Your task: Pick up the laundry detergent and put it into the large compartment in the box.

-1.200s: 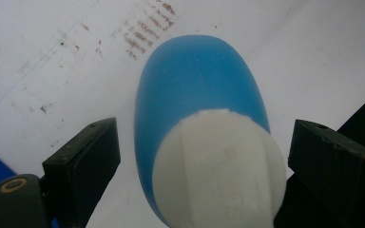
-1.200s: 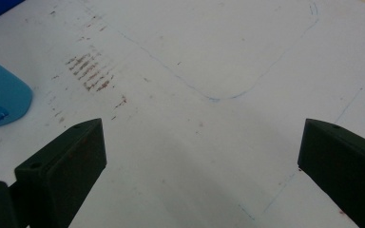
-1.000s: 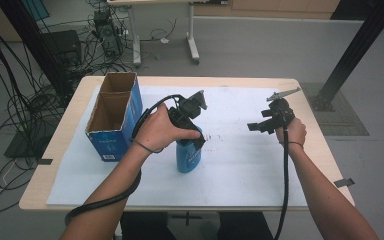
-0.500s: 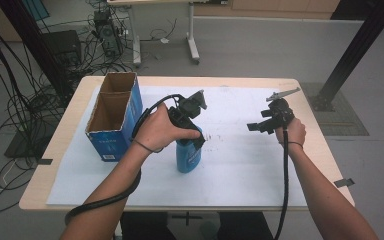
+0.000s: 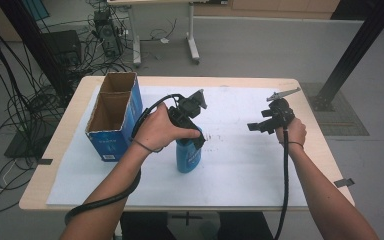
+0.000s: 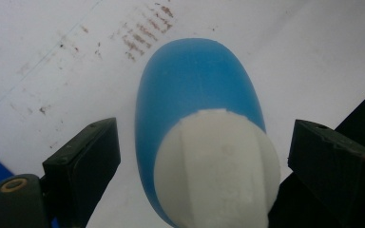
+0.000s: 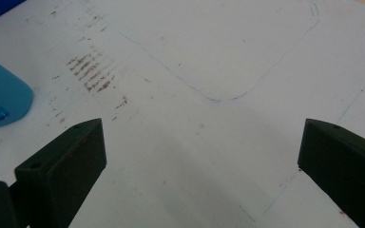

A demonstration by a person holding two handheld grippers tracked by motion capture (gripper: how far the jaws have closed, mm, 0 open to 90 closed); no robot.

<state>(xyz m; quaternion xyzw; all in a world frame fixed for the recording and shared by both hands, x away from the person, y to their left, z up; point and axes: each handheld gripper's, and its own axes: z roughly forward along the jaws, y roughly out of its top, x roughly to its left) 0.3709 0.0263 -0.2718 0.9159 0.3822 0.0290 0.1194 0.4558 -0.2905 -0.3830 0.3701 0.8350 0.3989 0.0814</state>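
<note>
A blue bottle (image 5: 188, 156) with a white cap (image 6: 217, 166) stands upright on the white sheet near the table's middle. My left gripper (image 5: 196, 141) hangs right over the bottle's top, open, its jaws wide on either side of the cap without touching it. In the left gripper view the blue bottle (image 6: 195, 85) sits between the two jaws. My right gripper (image 5: 257, 127) is held above the right part of the sheet, open, nothing between its jaws. The bottle's edge (image 7: 2, 97) shows at the left of the right gripper view.
An open blue cardboard box (image 5: 114, 116) with two compartments stands at the table's left. A white paper sheet (image 5: 240, 165) with brown smudges (image 7: 92, 73) and thin pencil outlines covers the wooden table (image 5: 65, 125). Cables and stands crowd the floor beyond.
</note>
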